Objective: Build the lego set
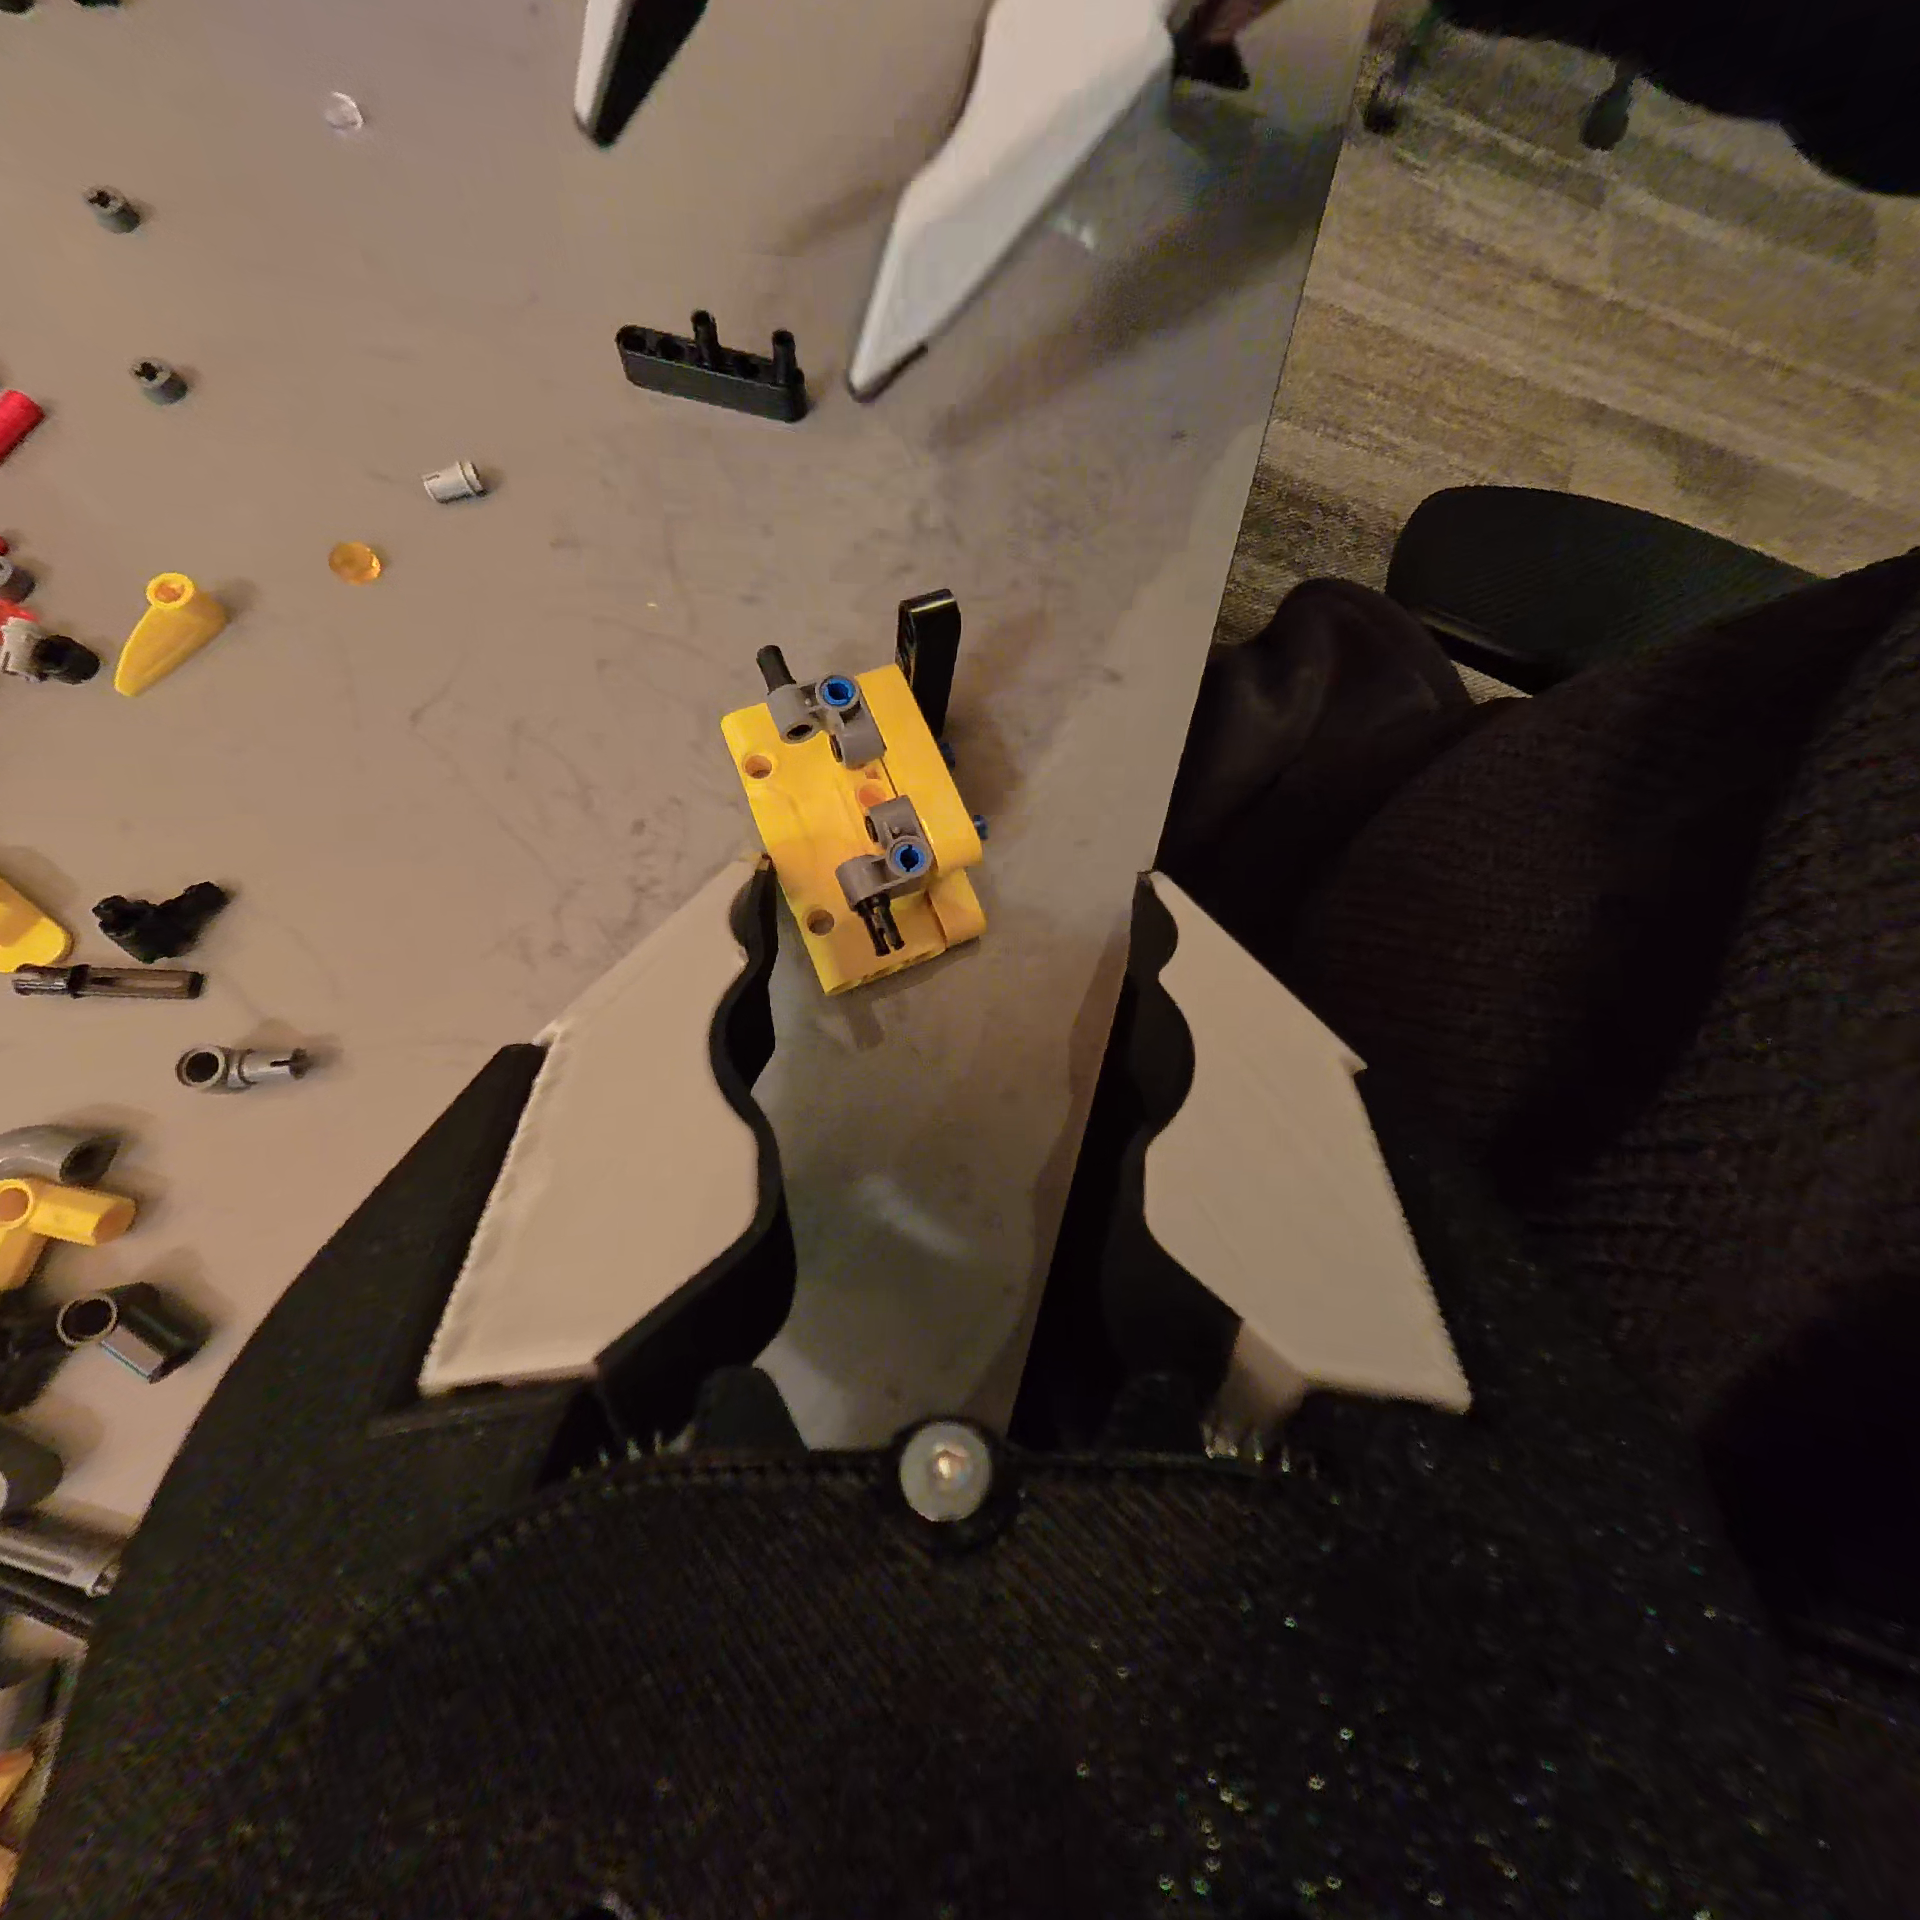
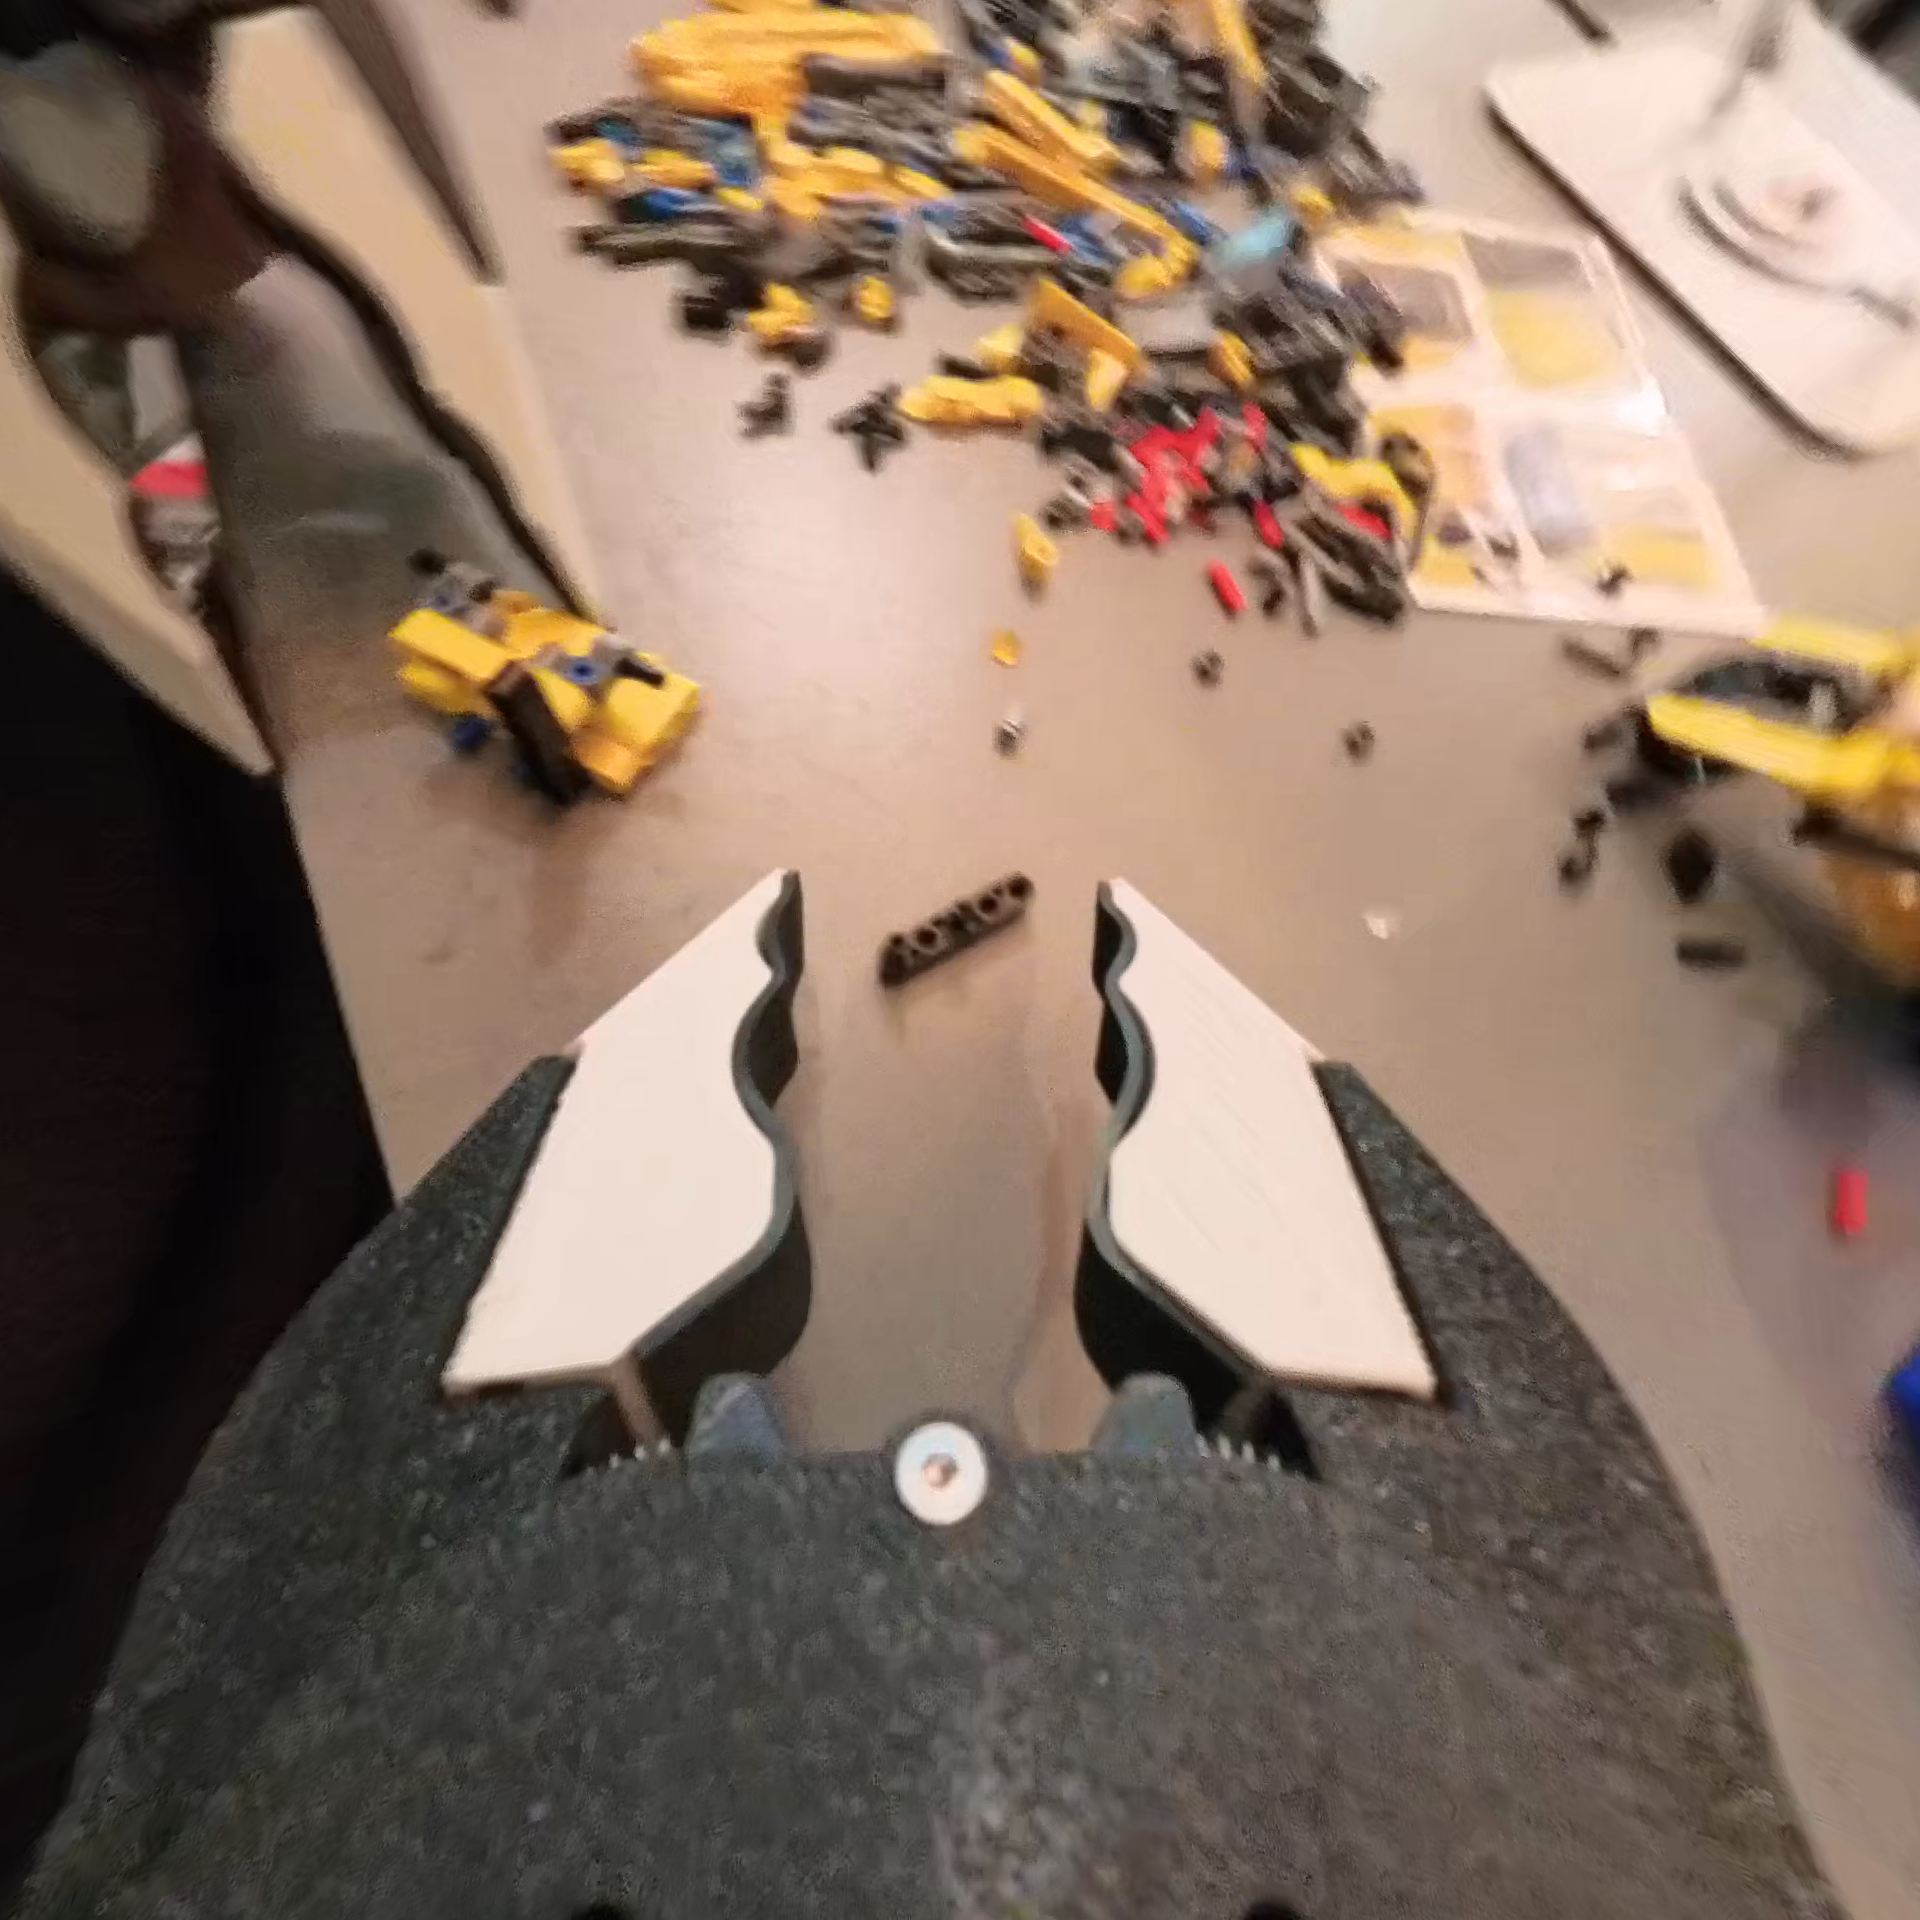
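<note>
A small yellow brick assembly [image 1: 857,831] with grey connectors, blue pins and a black beam lies near the table's right edge. My left gripper [image 1: 951,883] is open and empty, its left fingertip just beside the assembly. A short black beam with pins [image 1: 717,369] lies farther off, with the right gripper's white fingers [image 1: 997,197] above it. In the right wrist view my right gripper [image 2: 948,894] is open and empty, with the black beam [image 2: 956,928] lying between its fingertips. The yellow assembly [image 2: 545,691] sits to the left there, next to the left gripper's fingers [image 2: 374,260].
Loose small parts [image 1: 166,634] are scattered on the grey table [image 1: 582,727] at the left. A big heap of yellow, black and red pieces [image 2: 1039,229] lies ahead, with an instruction booklet [image 2: 1538,416] and a partly built yellow model [image 2: 1808,748] at right. A black chair [image 1: 1558,582] stands beyond the table edge.
</note>
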